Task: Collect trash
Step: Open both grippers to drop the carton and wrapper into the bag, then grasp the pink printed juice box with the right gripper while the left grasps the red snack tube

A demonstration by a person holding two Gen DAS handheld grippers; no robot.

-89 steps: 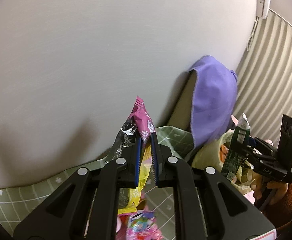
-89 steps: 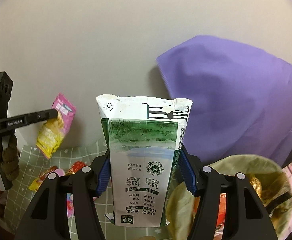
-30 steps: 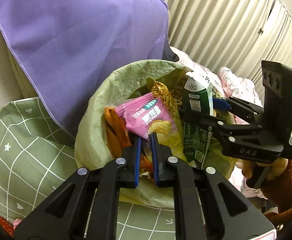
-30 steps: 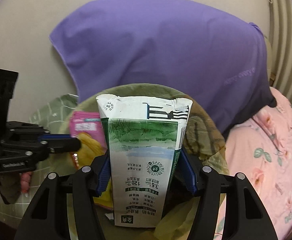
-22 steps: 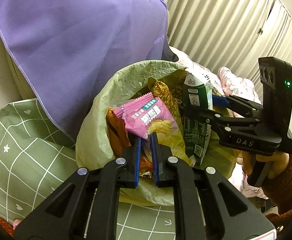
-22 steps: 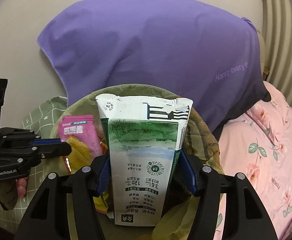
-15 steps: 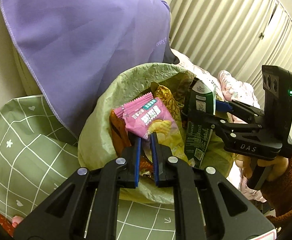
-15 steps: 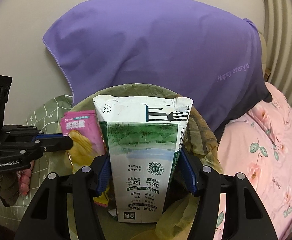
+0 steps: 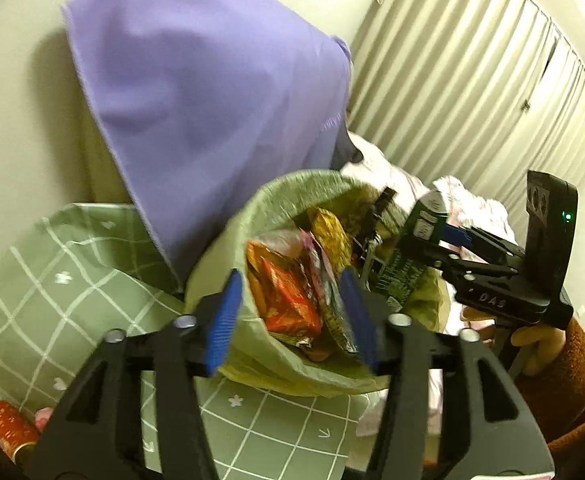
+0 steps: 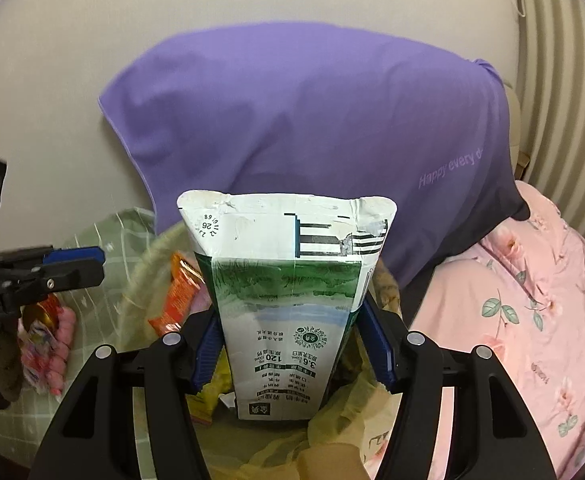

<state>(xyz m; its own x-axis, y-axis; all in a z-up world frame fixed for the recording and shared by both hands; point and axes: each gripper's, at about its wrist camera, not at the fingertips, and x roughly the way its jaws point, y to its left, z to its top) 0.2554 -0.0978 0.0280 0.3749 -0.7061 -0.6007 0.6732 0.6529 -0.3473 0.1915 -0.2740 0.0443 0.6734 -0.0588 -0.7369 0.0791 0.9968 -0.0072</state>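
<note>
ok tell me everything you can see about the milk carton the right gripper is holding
The milk carton is a flattened paper carton, white at the crumpled, sealed top with a round date stamp and black stripes, a green painted landscape band below, then white with small printed text that reads upside down. The right gripper is shut on it, blue pads pressing both side edges. It stands roughly upright along the fingers, held over the open trash bag, not yet released. Its torn top edge looks worn and creased.
</note>
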